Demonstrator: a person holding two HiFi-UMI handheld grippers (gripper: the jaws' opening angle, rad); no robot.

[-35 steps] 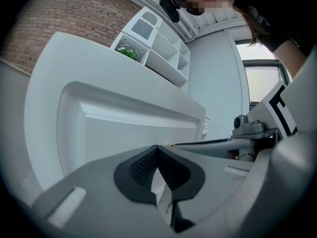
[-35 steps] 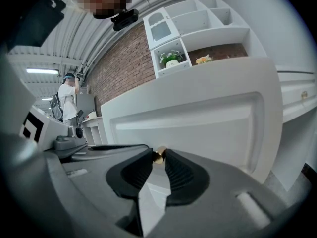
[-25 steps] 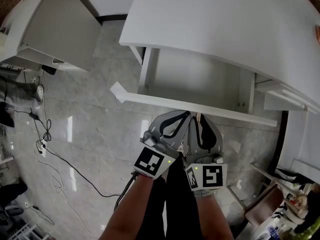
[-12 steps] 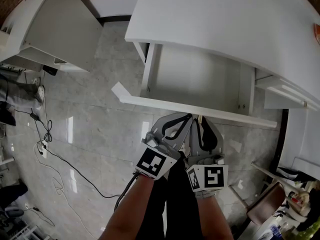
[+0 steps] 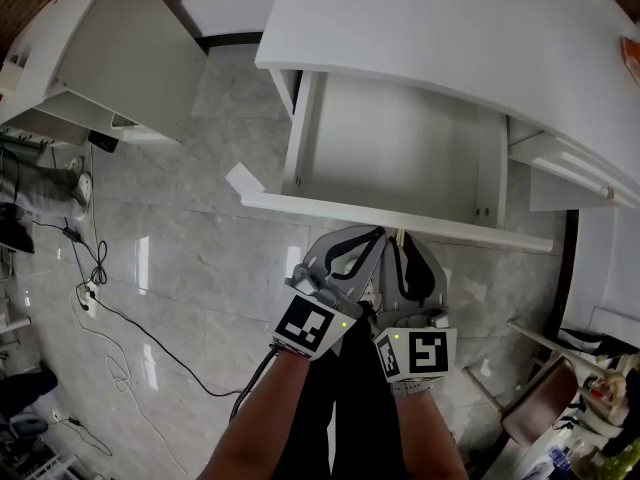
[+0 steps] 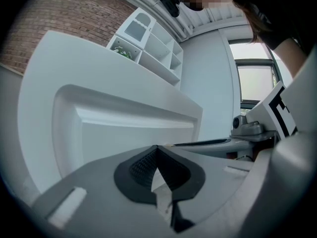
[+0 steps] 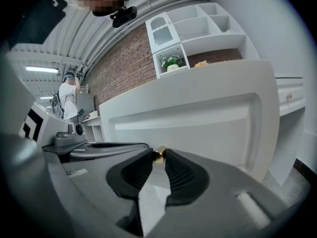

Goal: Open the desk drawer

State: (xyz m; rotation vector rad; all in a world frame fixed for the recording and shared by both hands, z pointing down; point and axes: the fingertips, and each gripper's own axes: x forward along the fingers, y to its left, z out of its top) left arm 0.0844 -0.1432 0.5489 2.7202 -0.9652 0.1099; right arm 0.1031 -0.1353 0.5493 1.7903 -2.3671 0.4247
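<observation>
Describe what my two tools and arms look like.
Left tool and right tool: grey plastic bodies tapering to curved jaws lined with black ribbed pads. Each carries a white cube printed with black square markers and a small green light. Forearms show no sleeves.

Drawer (image 5: 400,153): plain white inside and out. Knob (image 7: 158,156): shiny gold. Counter (image 5: 450,38): plain white. Floor (image 5: 190,268): pale grey tile with marble veining. Left tool (image 5: 374,234) and right tool (image 5: 400,240): grey bodies, black ribbed pads (image 7: 183,175), black-and-white square markers. Wall (image 7: 124,58): red-brown brick.
</observation>
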